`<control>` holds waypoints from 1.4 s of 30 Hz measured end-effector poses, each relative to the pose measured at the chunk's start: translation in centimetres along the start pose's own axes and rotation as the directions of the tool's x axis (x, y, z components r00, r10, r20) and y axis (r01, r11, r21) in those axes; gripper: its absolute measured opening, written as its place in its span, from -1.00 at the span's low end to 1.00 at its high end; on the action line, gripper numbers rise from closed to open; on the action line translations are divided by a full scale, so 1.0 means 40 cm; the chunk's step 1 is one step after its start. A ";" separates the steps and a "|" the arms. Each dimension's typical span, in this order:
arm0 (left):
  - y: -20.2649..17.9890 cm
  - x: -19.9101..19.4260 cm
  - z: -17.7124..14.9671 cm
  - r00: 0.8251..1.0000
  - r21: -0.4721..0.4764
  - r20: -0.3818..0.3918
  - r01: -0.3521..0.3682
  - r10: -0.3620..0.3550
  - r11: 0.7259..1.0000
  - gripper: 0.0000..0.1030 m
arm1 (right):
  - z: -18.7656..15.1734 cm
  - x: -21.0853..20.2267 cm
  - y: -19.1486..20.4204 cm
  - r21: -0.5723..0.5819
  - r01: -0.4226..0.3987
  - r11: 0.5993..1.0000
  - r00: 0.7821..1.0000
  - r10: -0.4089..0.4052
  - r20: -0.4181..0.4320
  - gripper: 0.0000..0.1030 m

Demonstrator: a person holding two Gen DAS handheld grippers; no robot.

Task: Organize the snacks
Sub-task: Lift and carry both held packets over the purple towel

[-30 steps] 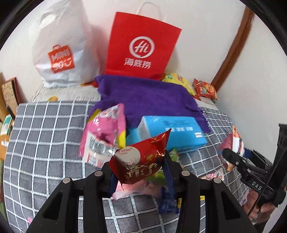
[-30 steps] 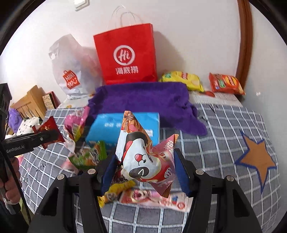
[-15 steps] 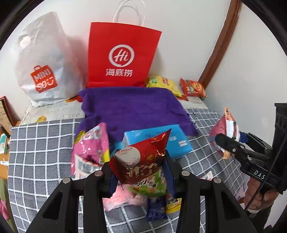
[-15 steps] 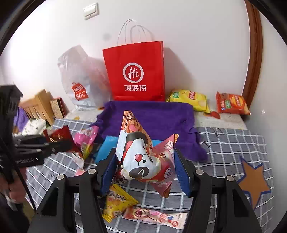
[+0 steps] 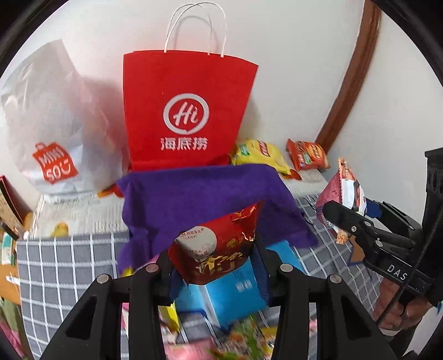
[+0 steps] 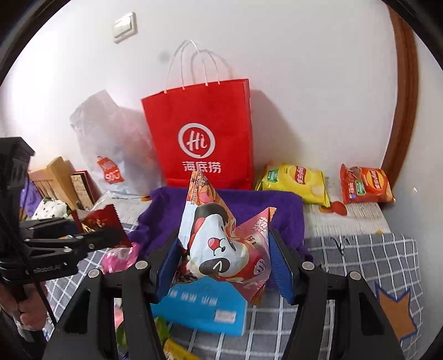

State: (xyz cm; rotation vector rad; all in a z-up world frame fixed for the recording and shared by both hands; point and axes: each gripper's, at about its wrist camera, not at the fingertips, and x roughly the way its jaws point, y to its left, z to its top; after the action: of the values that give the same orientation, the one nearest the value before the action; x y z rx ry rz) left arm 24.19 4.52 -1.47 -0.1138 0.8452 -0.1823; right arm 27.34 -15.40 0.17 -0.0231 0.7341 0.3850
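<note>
You are mid-task: most snacks lie loose on the checked bed [image 6: 360,265], and the red bag [image 5: 188,110] stands at its far edge. Your left gripper [image 5: 216,265] clamps a red packet [image 5: 218,249]; your right gripper [image 6: 224,263] clamps a pink packet [image 6: 221,243]. Only the right view shows the wall switch [image 6: 125,27].

There are two grippers, the left gripper [image 5: 214,264] and the right gripper [image 6: 225,261], and each one has one snack pack in it: a red pack [image 5: 218,249] and a pink pack [image 6: 221,243].

By the wall stand two bags: one red paper bag [image 6: 205,133] and one white plastic bag [image 6: 110,155].

Two chip bags lie at the back edge of the bed: one yellow [image 6: 296,180] and one orange [image 6: 365,185].

There is one purple cloth [image 5: 199,193] and one blue pack [image 6: 202,307].
</note>
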 end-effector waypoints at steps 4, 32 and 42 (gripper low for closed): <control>0.027 0.035 0.054 1.000 -0.008 0.009 -0.015 0.015 1.000 -0.20 | 0.053 0.055 -0.015 -0.012 0.012 1.000 1.000 -0.012 0.000 0.17; 0.201 0.349 0.132 0.985 -0.077 -0.159 -0.086 0.073 0.993 -0.20 | 0.065 0.451 -0.115 -0.051 0.090 0.995 0.971 -0.099 -0.219 0.17; 0.190 0.403 0.112 0.972 -0.078 -0.221 -0.094 0.075 0.992 -0.20 | 0.029 0.513 -0.099 -0.072 0.090 0.993 0.951 -0.107 -0.291 0.17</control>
State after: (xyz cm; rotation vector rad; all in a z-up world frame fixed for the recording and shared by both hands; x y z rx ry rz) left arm 38.89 8.78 -11.61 -0.1423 1.0755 -0.0779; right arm 43.36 -12.02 -12.91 -0.1747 1.0130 0.3097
